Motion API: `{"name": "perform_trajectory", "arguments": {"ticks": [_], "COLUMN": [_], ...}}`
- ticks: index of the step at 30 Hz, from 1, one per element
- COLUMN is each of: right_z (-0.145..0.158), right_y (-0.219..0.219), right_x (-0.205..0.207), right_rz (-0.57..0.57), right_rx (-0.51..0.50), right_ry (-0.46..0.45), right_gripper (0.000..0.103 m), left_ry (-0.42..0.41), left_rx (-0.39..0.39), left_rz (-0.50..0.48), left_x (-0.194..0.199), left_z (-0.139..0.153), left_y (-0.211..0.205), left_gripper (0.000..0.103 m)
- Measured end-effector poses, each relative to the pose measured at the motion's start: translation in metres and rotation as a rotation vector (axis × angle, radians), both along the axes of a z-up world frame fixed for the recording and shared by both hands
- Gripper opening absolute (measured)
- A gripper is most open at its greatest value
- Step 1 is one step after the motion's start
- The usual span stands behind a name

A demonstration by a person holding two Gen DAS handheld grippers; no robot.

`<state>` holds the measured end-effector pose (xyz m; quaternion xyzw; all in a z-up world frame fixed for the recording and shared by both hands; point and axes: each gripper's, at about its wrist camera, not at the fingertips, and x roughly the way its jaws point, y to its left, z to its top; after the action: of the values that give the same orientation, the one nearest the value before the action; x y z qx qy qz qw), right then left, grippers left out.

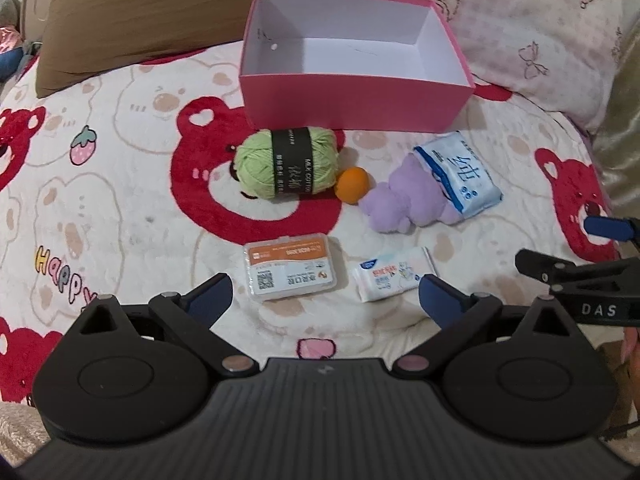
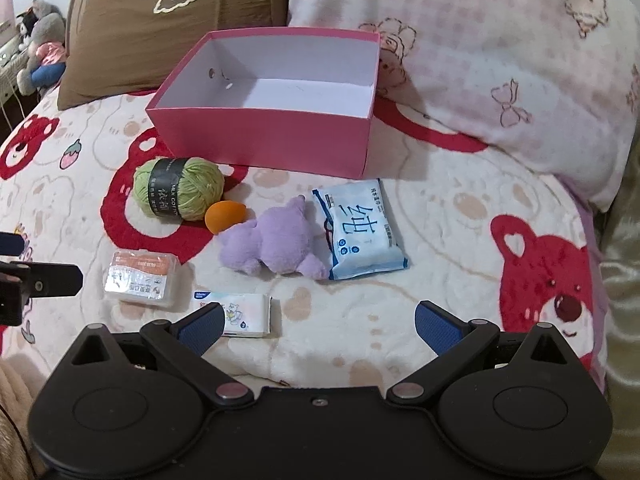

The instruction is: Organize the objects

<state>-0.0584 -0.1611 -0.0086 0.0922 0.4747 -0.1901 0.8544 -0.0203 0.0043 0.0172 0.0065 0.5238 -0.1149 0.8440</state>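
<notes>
An empty pink box [image 1: 352, 100] [image 2: 264, 140] stands open on the bed. In front of it lie a green yarn ball [image 1: 286, 162] [image 2: 178, 192], an orange ball [image 1: 352, 184] [image 2: 222, 216], a purple plush toy [image 1: 404, 200] [image 2: 276, 244], a blue-white tissue pack [image 1: 460, 174] [image 2: 360, 228], a clear plastic case with an orange label [image 1: 290, 270] [image 2: 140, 278] and a small wipes pack [image 1: 394, 272] [image 2: 240, 314]. My left gripper [image 1: 324, 298] is open and empty, just short of the case and wipes. My right gripper [image 2: 318, 320] is open and empty, the wipes by its left finger.
A brown pillow [image 1: 132, 12] [image 2: 152, 32] lies behind the box at the left and a pink-white pillow [image 1: 520, 28] [image 2: 500, 52] at the right. The bear-print blanket [image 1: 120, 184] [image 2: 460, 240] covers the bed. Stuffed toys [image 2: 40, 48] sit at the far left.
</notes>
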Motion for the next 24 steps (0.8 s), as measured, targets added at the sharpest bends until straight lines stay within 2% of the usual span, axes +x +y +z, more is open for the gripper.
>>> {"name": "perform_trajectory", "arguments": {"ticks": [4,7,10,24], "right_z": [0.003,0.005,0.010,0.027], "right_y": [-0.004,-0.010,-0.014,-0.013], "right_x": [-0.001,-0.003,-0.007,-0.010], "right_rz": [-0.008,0.014,0.028,0.074], "right_rx": [-0.021,0.008,-0.005,-0.029], "right_ry": [-0.003,-0.020,-0.032,-0.033], "right_gripper": [0.102,0.102,0.102,0.102], "left_ry": [-0.005,-0.011,-0.014,0.003], "left_rx": [0.002,0.037,0.066,0.023], "left_rz": [-0.004,-0.009,-0.015,-0.073], "left_x": [-0.002,-0.002,0.001,0.004], "left_z": [0.002,0.006,0.012,0.027], "left_y": [-0.001,-0.002,-0.001,0.007], "left_gripper": [0.100,0.100,0.100,0.100]}}
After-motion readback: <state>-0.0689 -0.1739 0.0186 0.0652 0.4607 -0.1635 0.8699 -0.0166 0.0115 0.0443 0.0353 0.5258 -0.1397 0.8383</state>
